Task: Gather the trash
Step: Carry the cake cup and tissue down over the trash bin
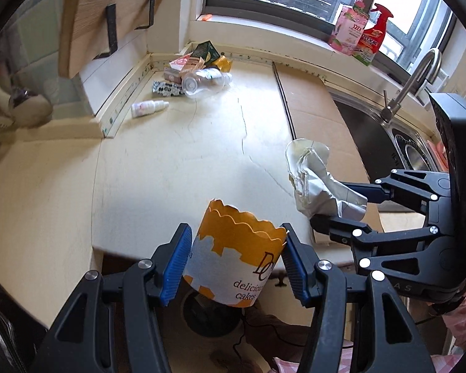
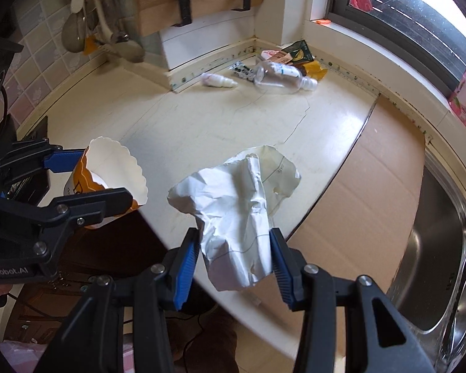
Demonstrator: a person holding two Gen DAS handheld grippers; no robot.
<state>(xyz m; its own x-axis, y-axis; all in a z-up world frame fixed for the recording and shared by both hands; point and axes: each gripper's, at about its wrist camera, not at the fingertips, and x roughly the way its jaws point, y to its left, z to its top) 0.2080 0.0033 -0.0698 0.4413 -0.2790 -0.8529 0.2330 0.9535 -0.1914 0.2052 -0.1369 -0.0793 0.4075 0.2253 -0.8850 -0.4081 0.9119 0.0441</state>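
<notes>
My left gripper [image 1: 236, 261] is shut on an orange-and-white paper cake cup [image 1: 236, 255], held in the air over the front edge of the cream counter [image 1: 171, 161]. In the right wrist view the same cup [image 2: 108, 174] hangs at the left in the left gripper [image 2: 93, 180]. My right gripper [image 2: 234, 258] is shut on a crumpled white paper wrapper [image 2: 239, 205], also lifted above the counter edge. In the left wrist view that wrapper [image 1: 317, 180] hangs at the right from the right gripper [image 1: 338, 205].
More trash lies in the far corner: a clear plastic bottle [image 1: 202, 82], a small white bottle [image 1: 149, 107], a blister pack [image 1: 166, 88], and cartons and packets [image 1: 198, 57]. A cardboard sheet [image 1: 317, 118] covers the counter beside the steel sink [image 2: 444, 264]. Cleaning bottles [image 1: 360, 31] stand on the windowsill.
</notes>
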